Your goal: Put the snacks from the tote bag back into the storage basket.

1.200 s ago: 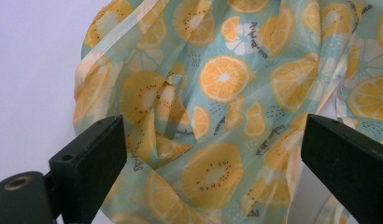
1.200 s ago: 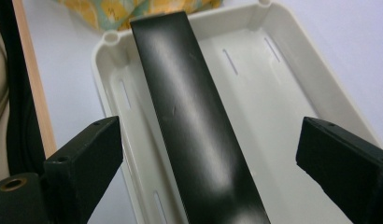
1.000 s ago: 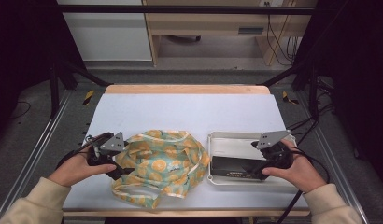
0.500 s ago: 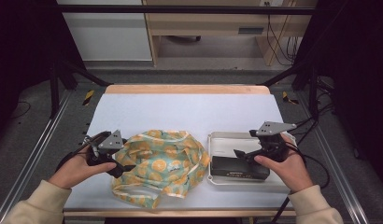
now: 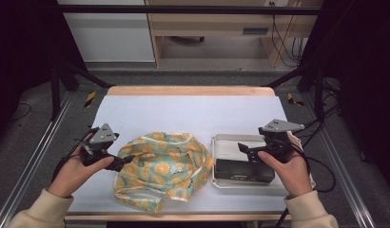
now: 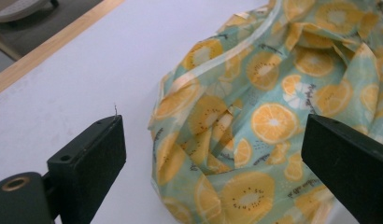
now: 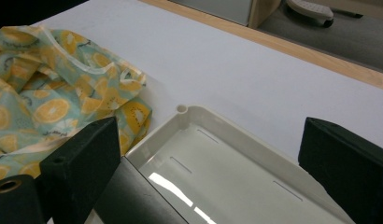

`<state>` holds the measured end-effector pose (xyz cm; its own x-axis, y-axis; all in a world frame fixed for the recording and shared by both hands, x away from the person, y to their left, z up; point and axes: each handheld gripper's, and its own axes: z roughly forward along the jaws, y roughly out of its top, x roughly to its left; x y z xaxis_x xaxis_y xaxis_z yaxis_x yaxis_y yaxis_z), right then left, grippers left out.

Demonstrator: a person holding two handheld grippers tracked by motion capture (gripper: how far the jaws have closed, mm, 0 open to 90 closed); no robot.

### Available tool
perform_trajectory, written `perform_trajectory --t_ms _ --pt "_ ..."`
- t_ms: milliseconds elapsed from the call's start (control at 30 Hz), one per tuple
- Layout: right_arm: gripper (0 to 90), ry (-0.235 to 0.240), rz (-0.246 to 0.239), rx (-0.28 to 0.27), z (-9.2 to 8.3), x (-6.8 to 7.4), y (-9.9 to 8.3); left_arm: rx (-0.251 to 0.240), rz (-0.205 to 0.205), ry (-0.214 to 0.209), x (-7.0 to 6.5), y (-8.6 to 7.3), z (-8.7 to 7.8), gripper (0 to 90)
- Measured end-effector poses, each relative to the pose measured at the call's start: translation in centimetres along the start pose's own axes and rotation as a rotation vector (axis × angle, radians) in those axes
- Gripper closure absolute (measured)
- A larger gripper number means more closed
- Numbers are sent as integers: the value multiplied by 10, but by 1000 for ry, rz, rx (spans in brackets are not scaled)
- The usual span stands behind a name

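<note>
A white-topped counter carries a crumpled teal fabric bag printed with orange slices, lying left of a shallow white plastic tray holding a black rectangular box. The left gripper, jaws wide, sits at the bag's edge; the right gripper, jaws wide, hangs over the tray.

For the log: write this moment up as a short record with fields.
surface: white table
cloth: crumpled bag with orange-slice print, left of the tray
tray: white tray, holding a black box
left gripper: fingers open, either side of the cloth's edge
right gripper: fingers open, above the tray
held: nothing gripped
</note>
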<state>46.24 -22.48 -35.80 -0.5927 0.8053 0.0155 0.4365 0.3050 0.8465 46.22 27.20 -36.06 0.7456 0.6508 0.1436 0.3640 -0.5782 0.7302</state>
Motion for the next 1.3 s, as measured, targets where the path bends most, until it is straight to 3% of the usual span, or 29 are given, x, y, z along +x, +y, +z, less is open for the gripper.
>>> perform_trajectory --t_ms 200,333,533,667,900,1300 --pt "58 -46 16 -18 -5 -4 -1 -37 -46 57 6 -5 -8 61" --pt "57 -80 33 -35 -11 -7 -2 -64 -79 70 10 -9 -10 61" --pt "55 -129 65 -51 -19 -17 -9 -83 -94 90 15 -18 -12 62" --pt "55 -179 104 -60 -23 -21 -22 -95 -95 128 16 -25 -12 64" --pt "51 -220 185 -66 -22 -26 -55 -116 -147 153 19 -45 -3 67" --pt "47 -313 284 -76 -26 -43 -85 -121 -226 199 31 -77 8 72"
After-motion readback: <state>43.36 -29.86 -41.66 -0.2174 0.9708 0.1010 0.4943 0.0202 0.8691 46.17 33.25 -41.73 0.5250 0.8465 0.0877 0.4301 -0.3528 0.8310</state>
